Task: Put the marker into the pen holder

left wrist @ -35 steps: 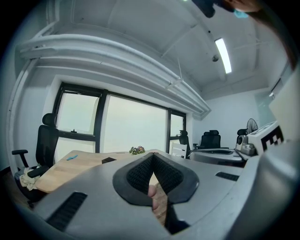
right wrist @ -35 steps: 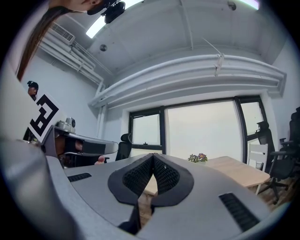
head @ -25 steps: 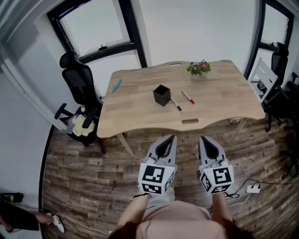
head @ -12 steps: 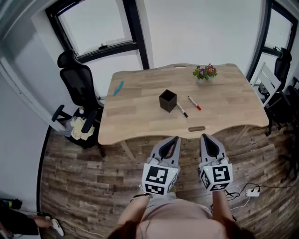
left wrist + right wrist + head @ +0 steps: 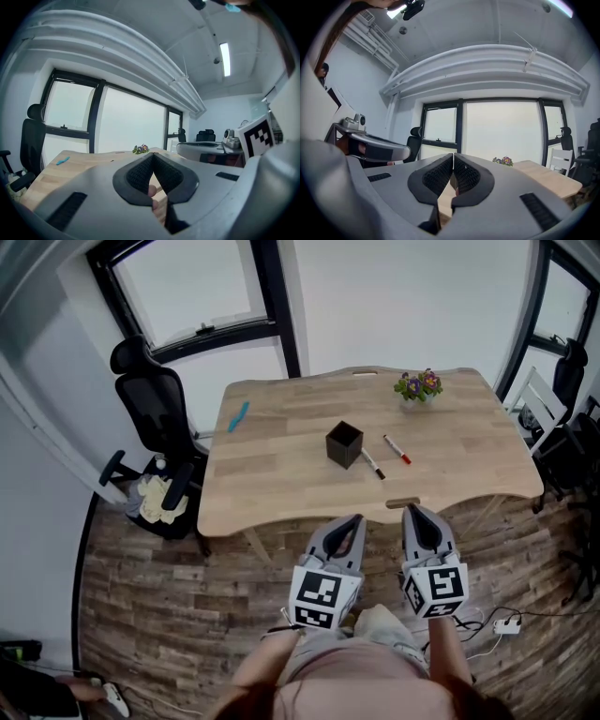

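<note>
Meeting at their tips with nothing between them, the jaws of the left gripper [image 5: 152, 158] are shut and empty. The right gripper [image 5: 453, 157] is the same, its ribbed pads touching along a thin seam. In the head view both grippers sit side by side at the lower middle of the frame, over the wooden floor [image 5: 141, 596]. They are just short of the near edge of the desk [image 5: 281, 493], with their jaws aimed toward it.

Above them in the frame, near the middle of the desk, stands the black square pen holder [image 5: 344, 443], upright with its mouth open. A black-capped marker [image 5: 373, 464] lies flat just beside its lower right corner. A red-capped marker [image 5: 397, 449] lies a little further right, roughly parallel. The long axis of each runs from upper left to lower right. The task does not say which marker is meant.

Both markers lie ahead of the jaws, between the lines of the two grippers. The right gripper looks nearer the red-capped one, and the black-capped one seems about equally near to both. A grasp would probably want the jaws turned across that slanted axis.

Further out are potted flowers [image 5: 418, 385] at the desk's upper right, a small blue object [image 5: 238, 415] at its upper left, and an office chair [image 5: 155, 409] beyond the left edge.
</note>
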{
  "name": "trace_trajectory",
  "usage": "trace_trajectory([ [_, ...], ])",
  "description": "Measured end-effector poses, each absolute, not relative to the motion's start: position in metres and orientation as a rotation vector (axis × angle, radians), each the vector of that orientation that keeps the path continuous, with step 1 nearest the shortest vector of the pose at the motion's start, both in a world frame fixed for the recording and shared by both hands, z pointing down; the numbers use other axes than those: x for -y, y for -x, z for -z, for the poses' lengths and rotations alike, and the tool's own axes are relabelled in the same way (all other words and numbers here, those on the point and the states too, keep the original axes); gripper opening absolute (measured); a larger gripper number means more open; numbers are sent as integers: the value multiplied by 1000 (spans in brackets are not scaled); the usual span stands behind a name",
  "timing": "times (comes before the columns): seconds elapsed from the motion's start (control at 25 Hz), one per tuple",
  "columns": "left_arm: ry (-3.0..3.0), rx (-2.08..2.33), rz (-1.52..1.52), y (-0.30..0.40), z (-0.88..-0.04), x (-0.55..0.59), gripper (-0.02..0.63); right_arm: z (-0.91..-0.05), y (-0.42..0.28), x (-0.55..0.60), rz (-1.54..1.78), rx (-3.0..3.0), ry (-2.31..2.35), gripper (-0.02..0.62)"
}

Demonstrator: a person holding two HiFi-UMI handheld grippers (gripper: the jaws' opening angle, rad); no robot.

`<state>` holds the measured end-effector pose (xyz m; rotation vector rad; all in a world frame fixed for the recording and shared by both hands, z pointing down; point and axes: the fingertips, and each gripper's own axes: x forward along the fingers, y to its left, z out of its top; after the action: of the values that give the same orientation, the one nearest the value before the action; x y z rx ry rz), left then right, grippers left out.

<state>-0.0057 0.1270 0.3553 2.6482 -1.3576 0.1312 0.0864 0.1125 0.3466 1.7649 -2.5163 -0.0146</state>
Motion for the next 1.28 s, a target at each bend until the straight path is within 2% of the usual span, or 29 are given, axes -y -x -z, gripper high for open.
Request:
trace_trajectory([
  [1.28, -2610, 1370, -201, -13, -400, -16, 2, -421, -99, 9, -95, 2485, -1574, 5],
])
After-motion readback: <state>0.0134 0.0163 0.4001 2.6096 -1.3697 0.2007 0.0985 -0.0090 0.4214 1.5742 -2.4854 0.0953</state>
